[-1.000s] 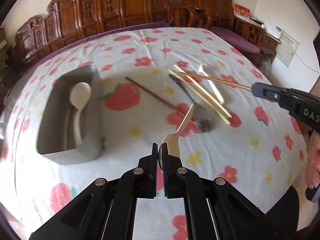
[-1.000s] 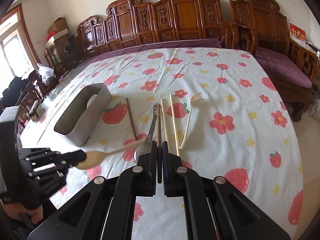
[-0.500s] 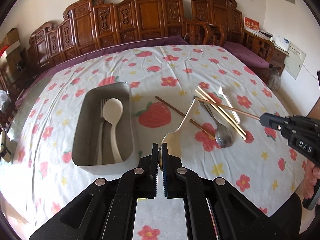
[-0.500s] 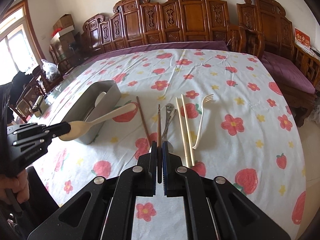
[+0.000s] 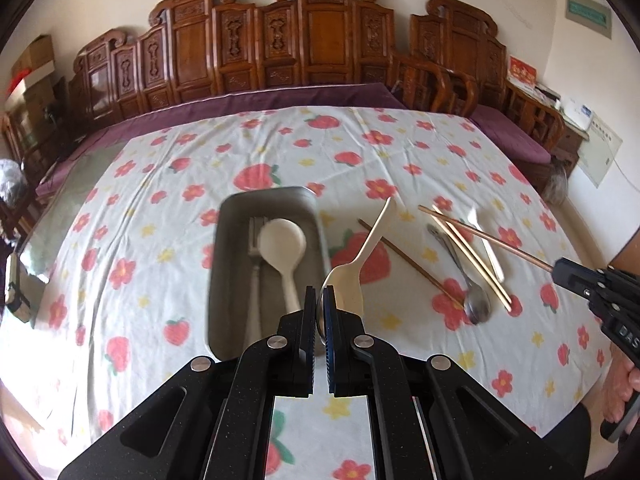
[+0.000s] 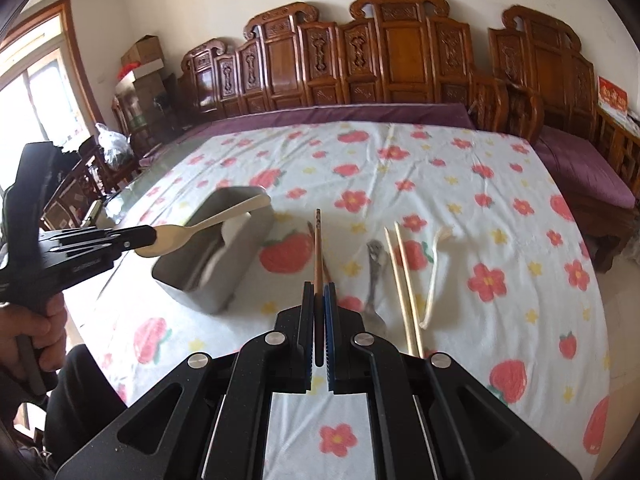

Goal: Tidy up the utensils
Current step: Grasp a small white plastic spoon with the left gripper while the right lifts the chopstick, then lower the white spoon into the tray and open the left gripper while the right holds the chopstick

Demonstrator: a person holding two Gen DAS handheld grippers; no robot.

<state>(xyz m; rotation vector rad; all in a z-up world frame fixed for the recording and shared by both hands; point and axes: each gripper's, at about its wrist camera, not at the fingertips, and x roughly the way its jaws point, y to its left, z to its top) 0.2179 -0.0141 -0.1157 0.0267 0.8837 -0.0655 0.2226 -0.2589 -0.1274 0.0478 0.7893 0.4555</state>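
Note:
My left gripper [image 5: 319, 296] is shut on the bowl of a cream spoon [image 5: 362, 248], held in the air just right of the grey metal tray [image 5: 268, 197]; the gripper also shows in the right wrist view [image 6: 150, 234]. The tray holds a cream ladle [image 5: 282, 246] and a fork [image 5: 255, 240]. My right gripper [image 6: 319, 292] is shut on a brown chopstick [image 6: 318, 248], held above the cloth; the gripper also shows in the left wrist view [image 5: 560, 268]. On the cloth lie another brown chopstick [image 5: 404, 256], a metal spoon [image 5: 476, 304], two pale chopsticks [image 6: 404, 276] and a cream fork [image 6: 434, 276].
The table carries a white cloth with strawberries and flowers [image 5: 360, 152]. Carved wooden chairs [image 5: 320, 36] line its far side. The person's hands hold both gripper handles at the table's near edge [image 6: 36, 320].
My left gripper has swung left with the cream spoon, so the tray now sits straight ahead. My right gripper with the brown chopstick has also shifted left, toward the tray.

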